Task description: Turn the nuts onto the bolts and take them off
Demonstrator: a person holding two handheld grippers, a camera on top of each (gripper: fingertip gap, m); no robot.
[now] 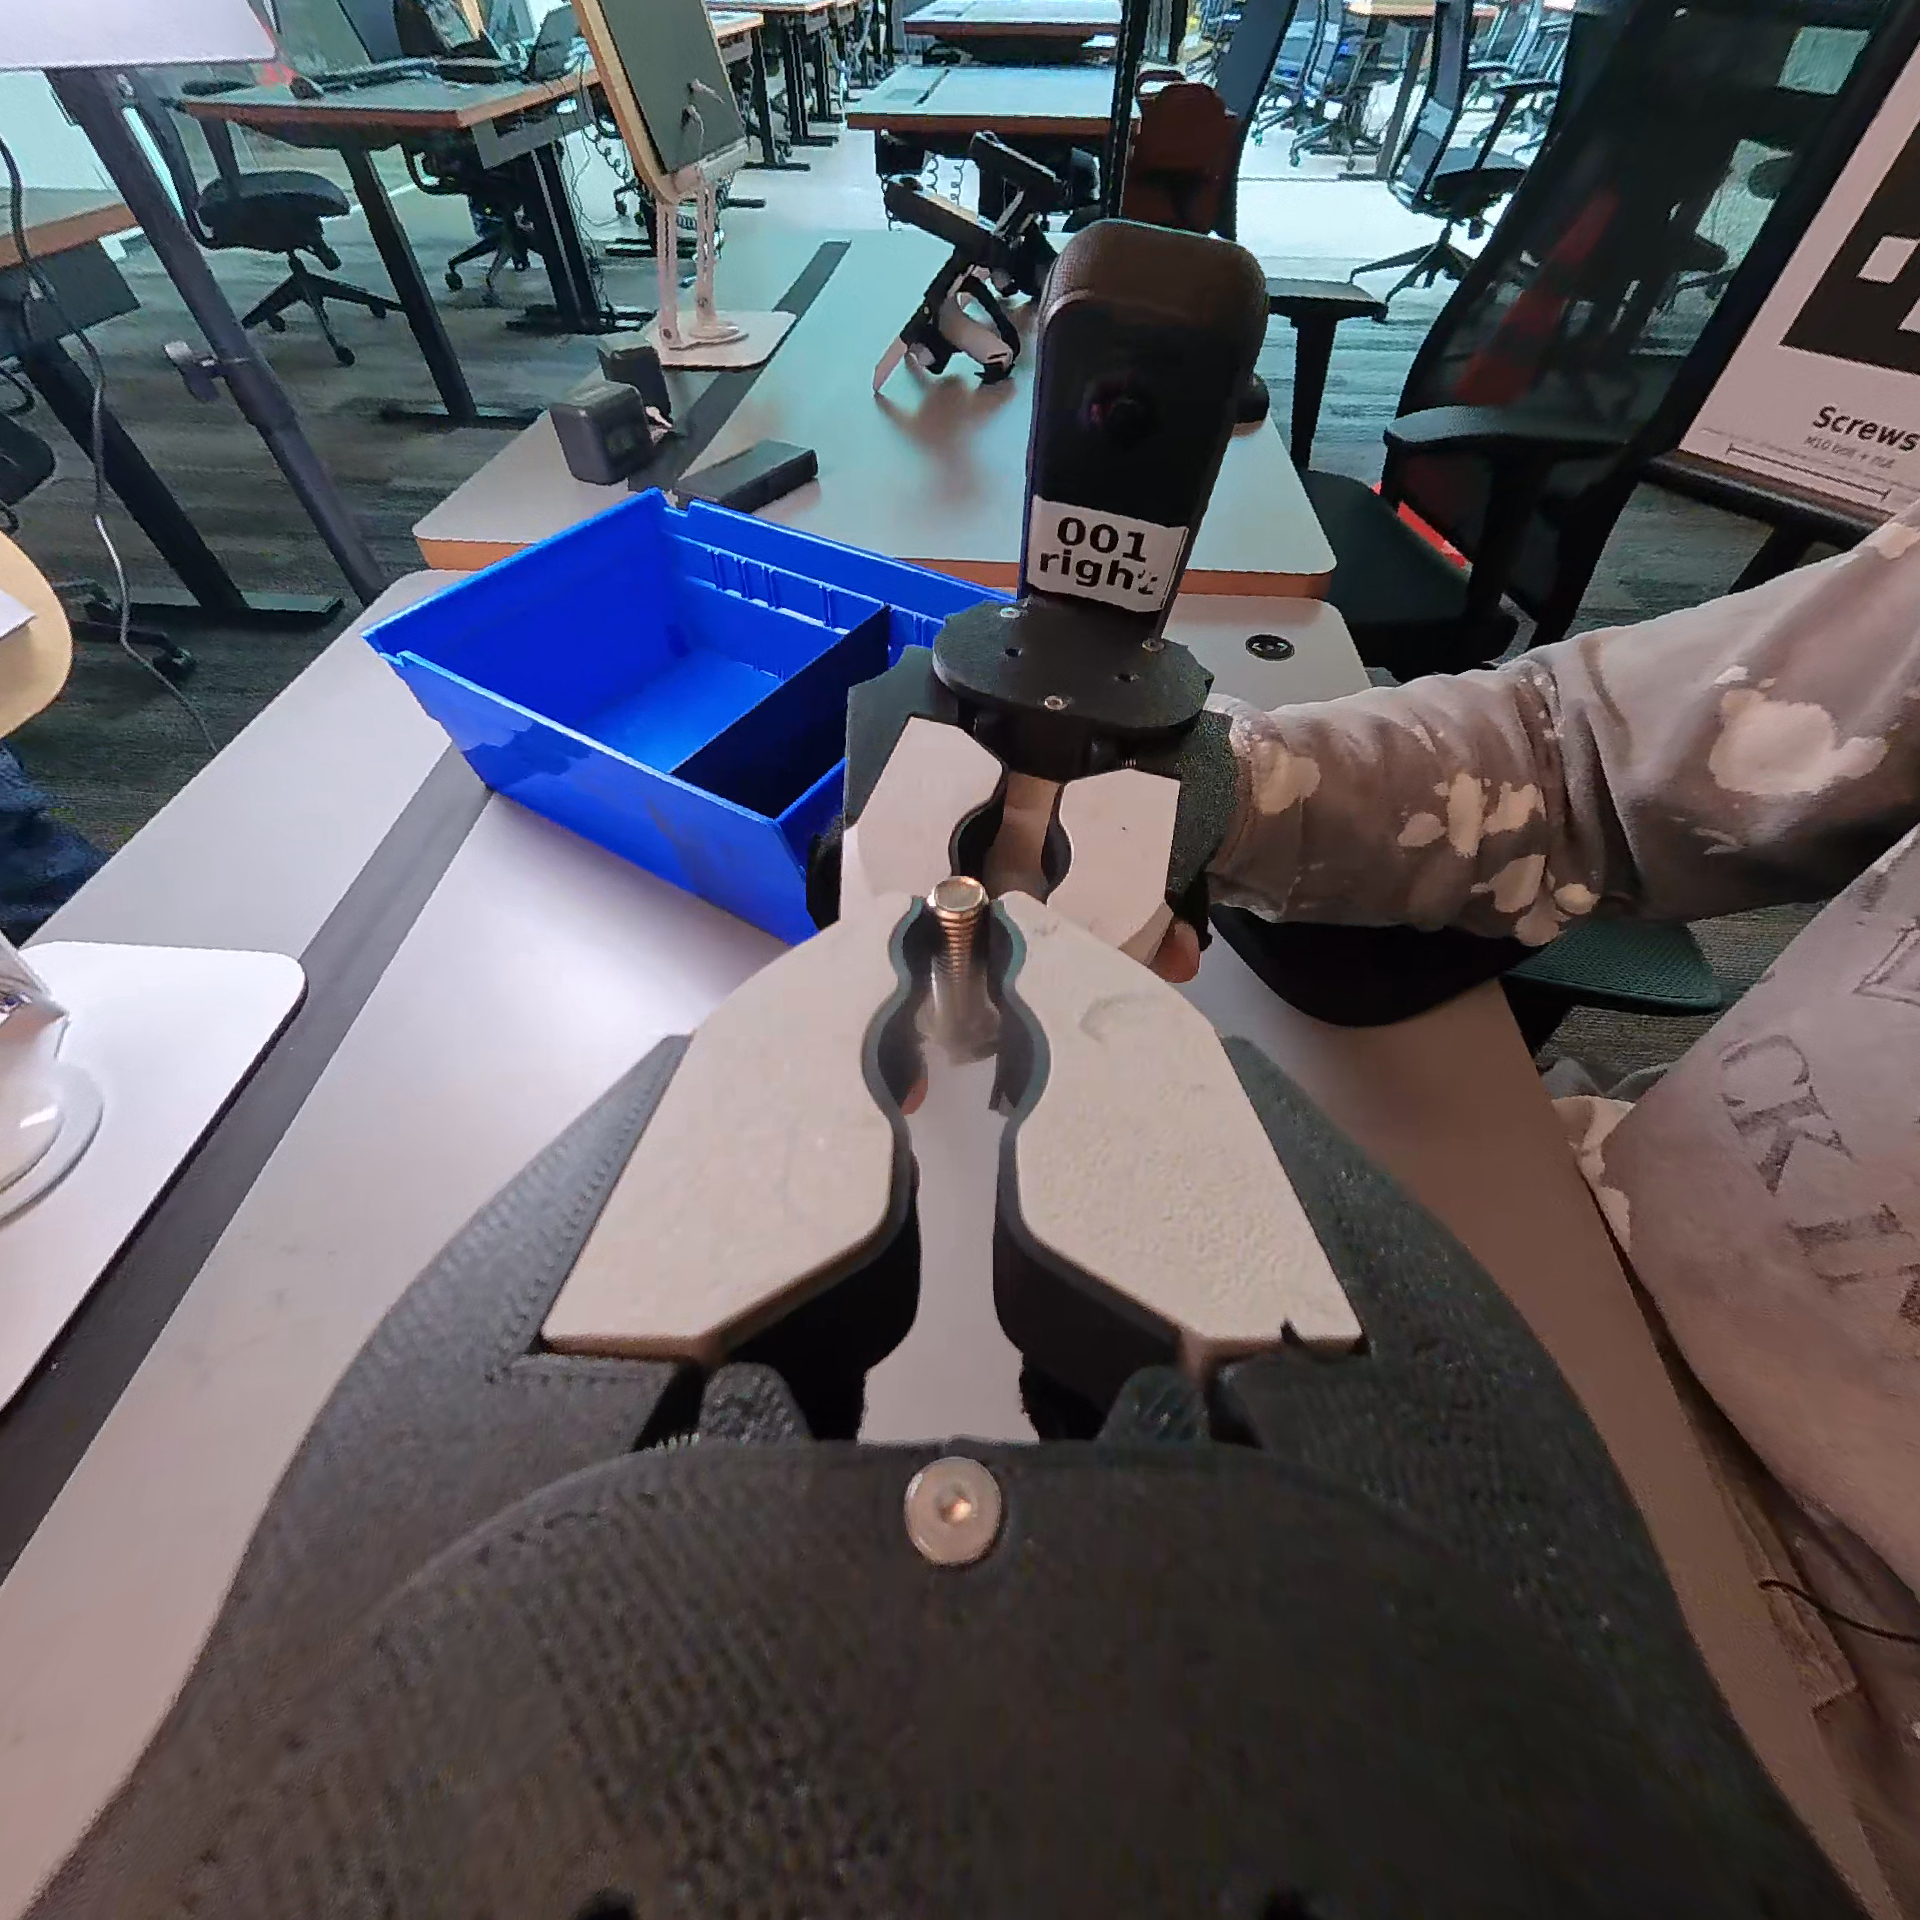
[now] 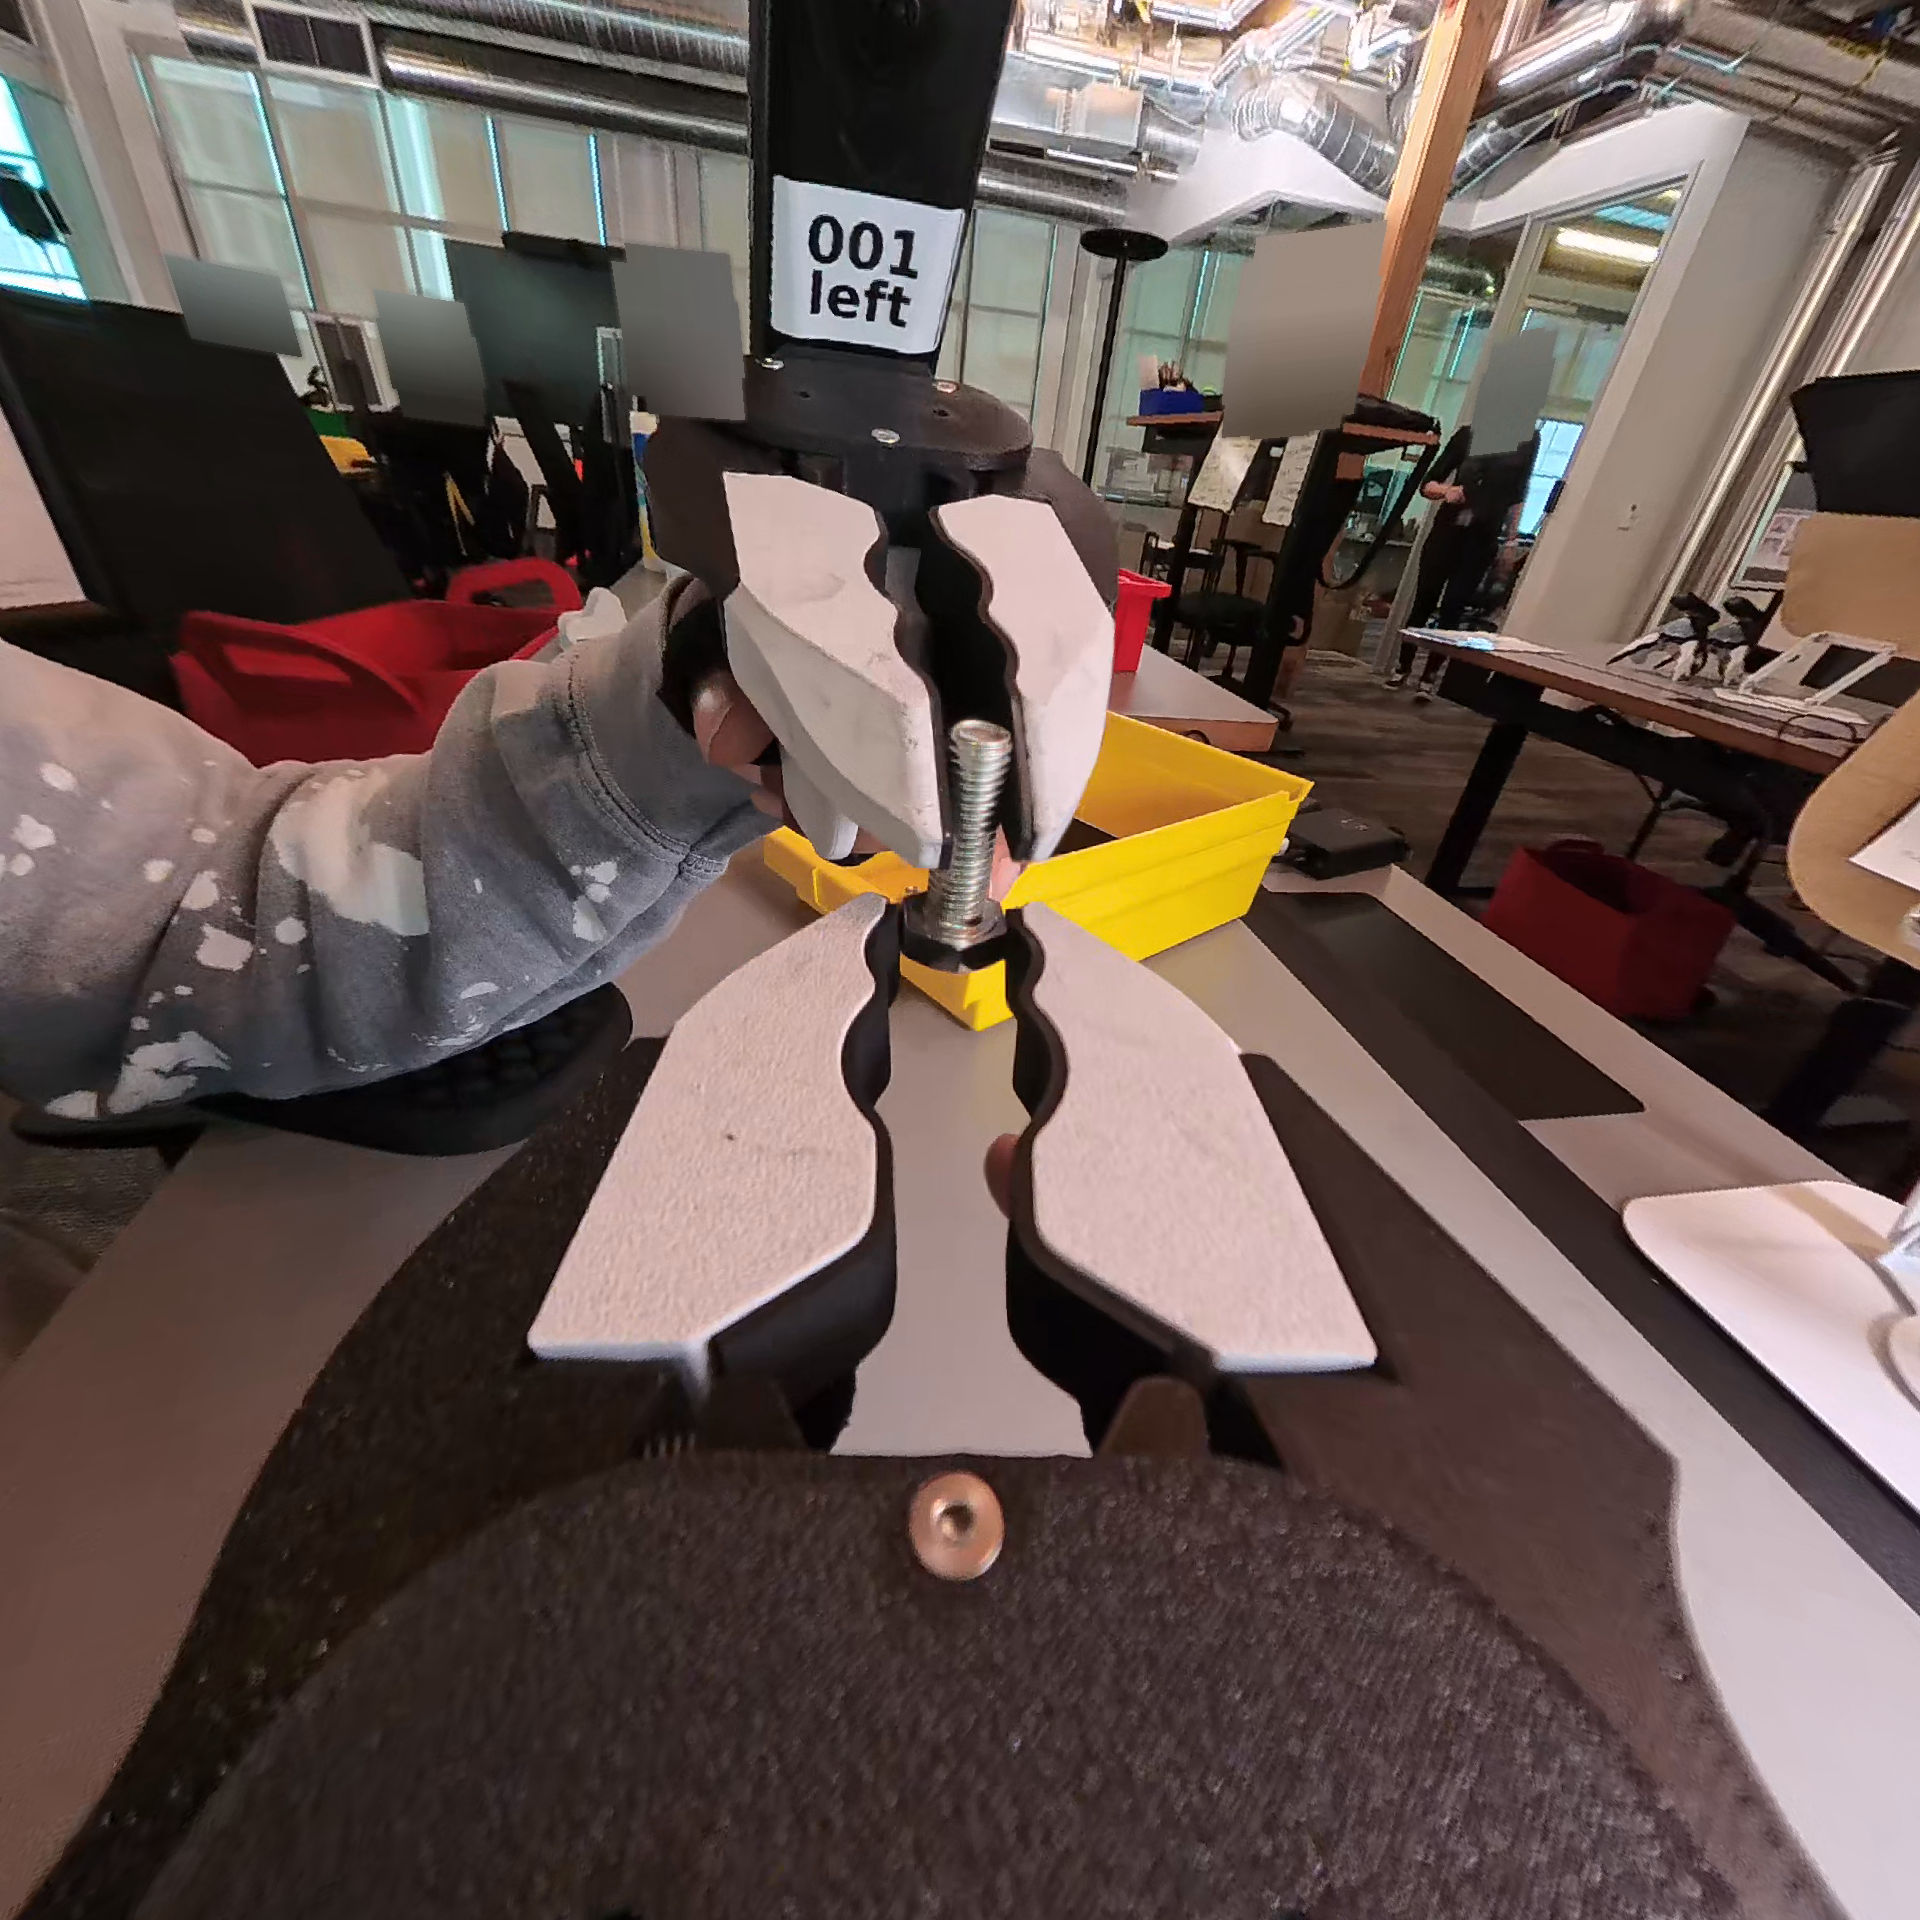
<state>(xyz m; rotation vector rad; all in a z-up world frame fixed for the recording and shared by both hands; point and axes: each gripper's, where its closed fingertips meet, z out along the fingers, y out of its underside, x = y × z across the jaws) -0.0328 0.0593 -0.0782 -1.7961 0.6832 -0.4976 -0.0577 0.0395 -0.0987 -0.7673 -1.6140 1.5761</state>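
The left gripper [image 1: 956, 987] clamps the silver threaded steel bolt [image 2: 971, 831] in mid-air over the grey table [image 1: 499, 997]; the right gripper [image 2: 954, 935] pinches the dark hexagonal nut [image 2: 951, 943] at its end. Best keep both axes lined up, turning gently to avoid cross-threading.

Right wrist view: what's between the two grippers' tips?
A bolt bridges them, so there is no bare gap. The left gripper pinches its threaded shank from above; the right gripper closes on the nut at its lower end.
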